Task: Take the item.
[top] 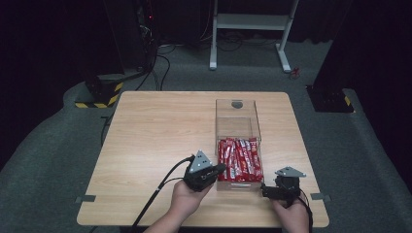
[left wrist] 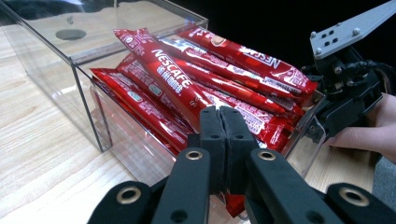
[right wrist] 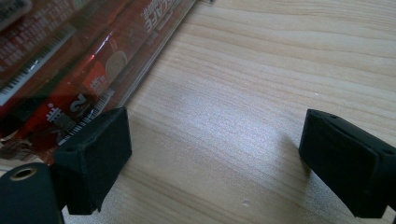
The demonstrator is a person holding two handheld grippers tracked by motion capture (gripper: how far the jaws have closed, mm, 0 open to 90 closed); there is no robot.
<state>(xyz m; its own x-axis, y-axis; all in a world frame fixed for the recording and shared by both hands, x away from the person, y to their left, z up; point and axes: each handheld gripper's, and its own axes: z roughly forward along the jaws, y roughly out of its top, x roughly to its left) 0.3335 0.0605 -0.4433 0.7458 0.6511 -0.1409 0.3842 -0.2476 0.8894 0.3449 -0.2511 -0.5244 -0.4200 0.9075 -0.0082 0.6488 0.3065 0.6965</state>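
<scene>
Gripping a red sachet [left wrist: 164, 78], left hand-held gripper [left wrist: 223, 122]

1. A white metal stand [top: 250, 24] stood on the grey floor [top: 43, 160] behind the table.
2. A black and yellow striped base [top: 99, 94] sat left, with black cables [top: 163, 63] nearby.

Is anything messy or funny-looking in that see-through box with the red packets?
A little. The red packets lie heaped at the near end of the clear box, crossing one another at angles rather than flat in rows, while its far end is bare. Nothing looks spilled or torn. The left gripper is shut.
</scene>
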